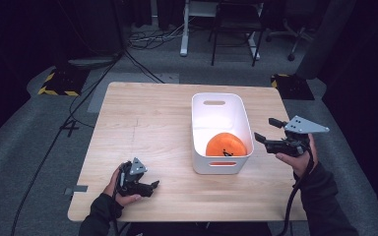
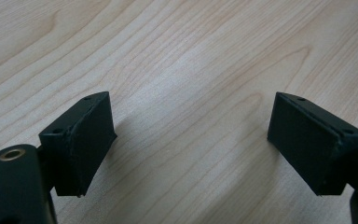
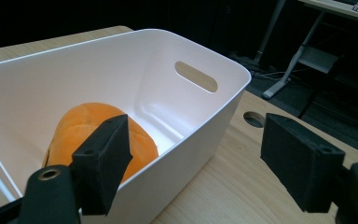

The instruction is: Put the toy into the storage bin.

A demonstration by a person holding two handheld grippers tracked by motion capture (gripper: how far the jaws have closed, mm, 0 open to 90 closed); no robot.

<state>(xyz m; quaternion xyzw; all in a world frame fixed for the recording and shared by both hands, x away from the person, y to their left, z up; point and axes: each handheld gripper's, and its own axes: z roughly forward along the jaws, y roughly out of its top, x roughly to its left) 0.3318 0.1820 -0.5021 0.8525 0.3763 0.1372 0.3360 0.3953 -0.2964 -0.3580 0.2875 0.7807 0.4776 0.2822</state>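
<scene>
Plush (image 1: 226,145) lies inside bin (image 1: 221,101) on table (image 1: 142,123). Right gripper (image 1: 266,130) fingers spread, empty (left gripper (image 1: 153,185) likewise). Risk: lower finger (image 3: 103,158) may catch the bin wall and shove it.

Table (image 1: 142,123) was evenly lit from overhead, room behind dark. White bin (image 1: 200,129) slightly blown out. Soft shadows under the jaws in left gripper view. High view soft and low-res; jaws close up slightly blurred.
</scene>
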